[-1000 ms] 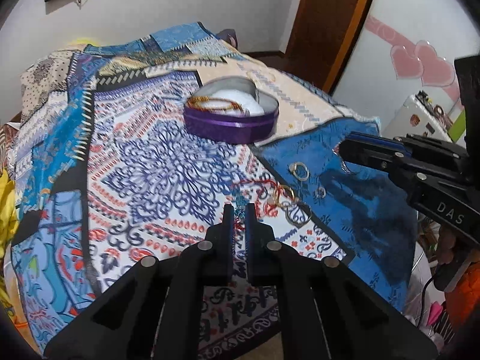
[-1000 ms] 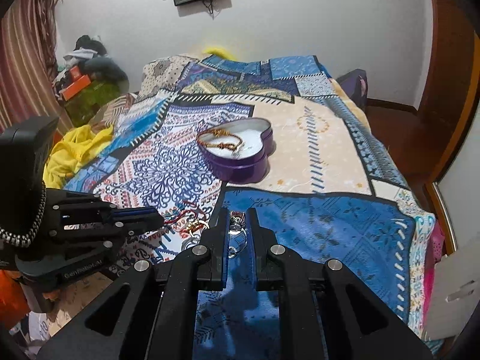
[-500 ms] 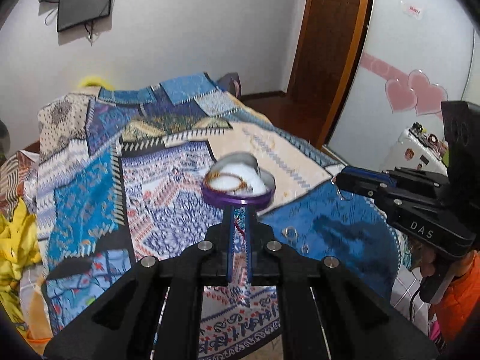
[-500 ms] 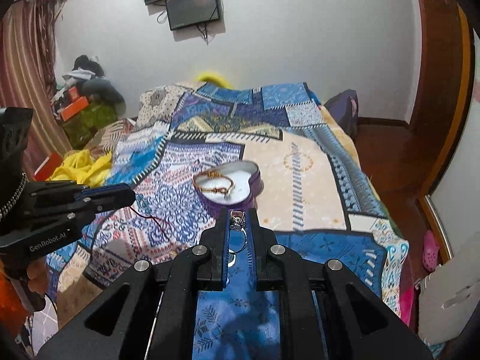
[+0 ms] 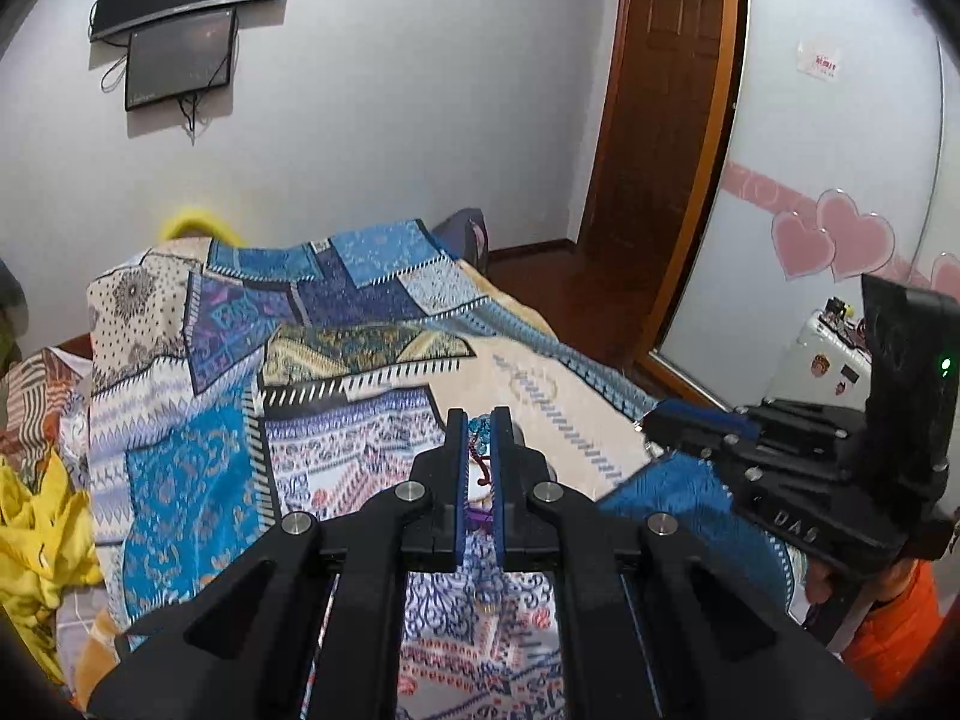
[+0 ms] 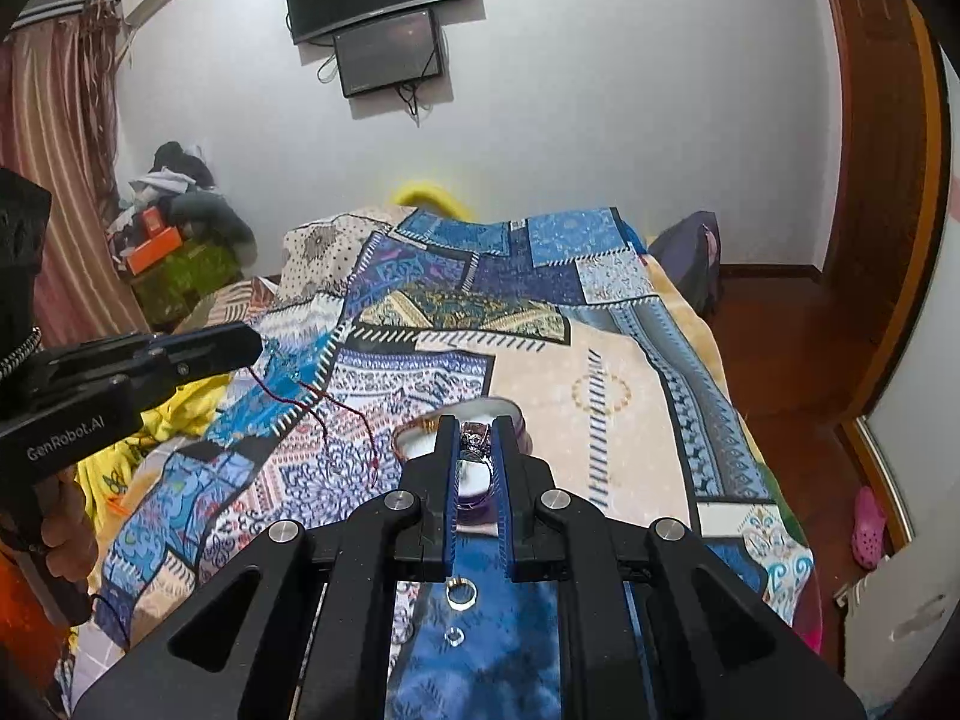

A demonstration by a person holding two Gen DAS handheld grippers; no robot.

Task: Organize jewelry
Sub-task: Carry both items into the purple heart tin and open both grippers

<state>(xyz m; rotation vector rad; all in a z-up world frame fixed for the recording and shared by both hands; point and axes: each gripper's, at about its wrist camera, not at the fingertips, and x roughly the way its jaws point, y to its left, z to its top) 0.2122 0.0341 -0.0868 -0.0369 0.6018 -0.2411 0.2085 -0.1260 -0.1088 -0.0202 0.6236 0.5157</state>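
My left gripper (image 5: 478, 420) is shut on a thin red thread necklace (image 5: 478, 468), held above the bed; in the right wrist view the thread (image 6: 318, 408) dangles from its tips (image 6: 240, 345). My right gripper (image 6: 477, 429) is shut on a silver ring (image 6: 475, 444) with a dark stone, just in front of the purple heart-shaped box (image 6: 420, 438), which is mostly hidden behind the fingers. The right gripper also shows in the left wrist view (image 5: 666, 420). Two small rings (image 6: 461, 591) lie on the blue patch below the right gripper.
A patchwork bedspread (image 6: 600, 372) covers the bed. Yellow cloth (image 5: 36, 540) lies at the left edge. A wooden door (image 5: 654, 120) and a wardrobe with pink hearts (image 5: 834, 240) stand to the right. Screens (image 6: 384, 6) hang on the far wall.
Both grippers have risen from the bedspread, the left lifting the red thread, the right lifting the ring. The views now tilt up toward the wall.
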